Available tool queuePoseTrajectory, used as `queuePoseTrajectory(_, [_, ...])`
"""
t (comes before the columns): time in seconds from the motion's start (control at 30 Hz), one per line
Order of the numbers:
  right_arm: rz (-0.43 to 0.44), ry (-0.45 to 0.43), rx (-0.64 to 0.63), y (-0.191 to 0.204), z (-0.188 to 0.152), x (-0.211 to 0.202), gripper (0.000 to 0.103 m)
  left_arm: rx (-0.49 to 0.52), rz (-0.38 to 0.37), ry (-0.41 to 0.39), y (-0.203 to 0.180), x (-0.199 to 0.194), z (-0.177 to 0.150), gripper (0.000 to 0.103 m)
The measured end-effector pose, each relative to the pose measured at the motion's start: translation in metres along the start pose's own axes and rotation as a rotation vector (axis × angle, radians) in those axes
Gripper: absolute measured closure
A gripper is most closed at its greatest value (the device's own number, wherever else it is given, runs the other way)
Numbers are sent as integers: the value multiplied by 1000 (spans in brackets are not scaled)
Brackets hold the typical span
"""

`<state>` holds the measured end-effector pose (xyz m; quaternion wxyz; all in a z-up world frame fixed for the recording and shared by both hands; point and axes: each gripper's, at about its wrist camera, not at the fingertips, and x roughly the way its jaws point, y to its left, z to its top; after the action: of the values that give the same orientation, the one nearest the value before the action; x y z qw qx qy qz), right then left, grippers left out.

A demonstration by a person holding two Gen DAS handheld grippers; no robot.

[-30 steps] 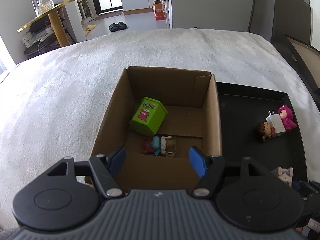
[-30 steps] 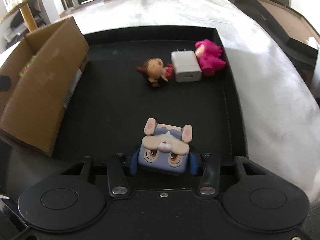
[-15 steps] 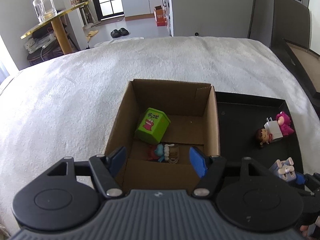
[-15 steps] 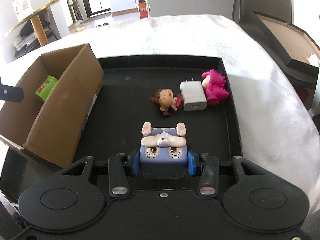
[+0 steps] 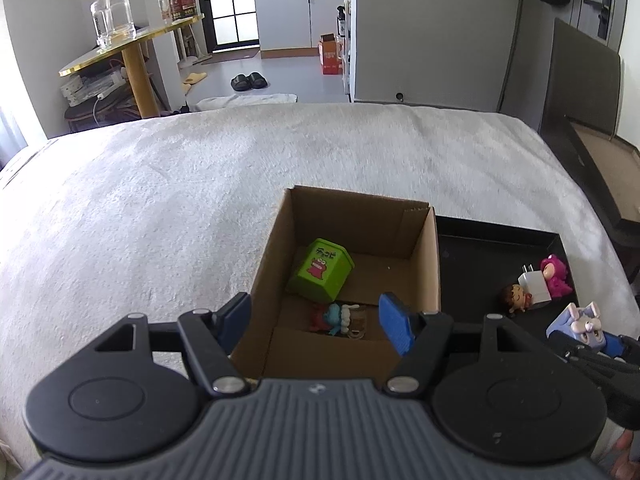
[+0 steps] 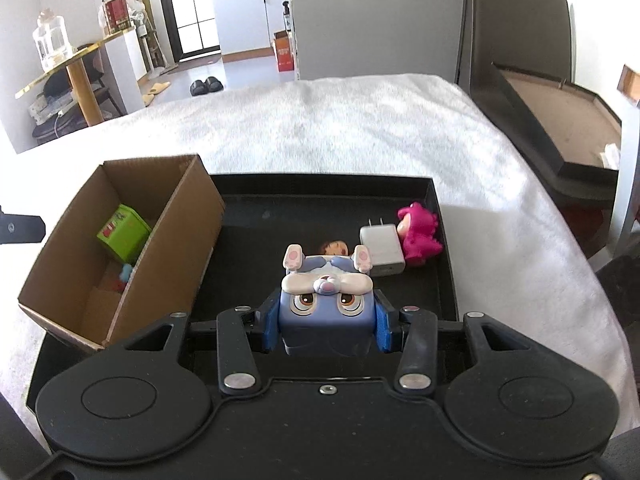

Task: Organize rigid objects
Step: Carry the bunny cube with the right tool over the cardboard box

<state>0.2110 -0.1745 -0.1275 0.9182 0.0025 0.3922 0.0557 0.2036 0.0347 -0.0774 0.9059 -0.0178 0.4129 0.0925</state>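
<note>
My right gripper (image 6: 326, 326) is shut on a blue rabbit cube toy (image 6: 326, 304) and holds it above the black tray (image 6: 320, 188); the toy also shows in the left wrist view (image 5: 576, 326). A white charger (image 6: 382, 246), a pink figure (image 6: 418, 232) and a brown-haired doll (image 6: 334, 247) lie on the tray. The cardboard box (image 5: 430, 264) beside the tray holds a green box (image 5: 320, 272) and a small red and blue figure (image 5: 334, 318). My left gripper (image 5: 316, 322) is open and empty above the box's near end.
Box and tray rest on a white blanket (image 5: 160, 200). A dark framed board (image 6: 560, 120) leans at the right. A gold-topped table (image 5: 132, 44) with a glass jar stands at the back left.
My right gripper has lifted the rabbit toy off the tray. Both grippers have risen and drawn back, so box and tray look smaller.
</note>
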Motion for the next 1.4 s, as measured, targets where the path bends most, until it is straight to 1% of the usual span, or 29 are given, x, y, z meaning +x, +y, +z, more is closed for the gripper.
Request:
queuePoseTrajectory(0.27, [-11, -40, -22, 12, 12, -19, 60, -56, -16, -18, 17, -8, -1, 34])
queuePoseTrajectory(0.4, [-13, -50, -36, 20, 15, -24, 60, -98, -19, -10, 28, -8, -4, 34])
queuePoseTrajectory(0.6, [-17, -60, -57, 35, 19, -29, 60, -123, -23, -11, 43, -10, -7, 34])
queuePoseTrajectory(0.87, [-17, -58, -89, 52, 23, -28, 60, -170, -22, -9, 61, -3, -11, 34])
queuePoseTrajectory(1.0, [-5, -56, -105, 63, 26, -28, 60, -185, -18, 6, 65, 3, -14, 34])
queuePoseTrajectory(1.2, [15, -53, -135, 80, 32, -25, 60, -195, -17, 25, 69, 13, -19, 34])
queuePoseTrajectory(1.4, [35, -40, -160, 96, 38, -17, 60, -204, -14, 27, 74, 23, -20, 34])
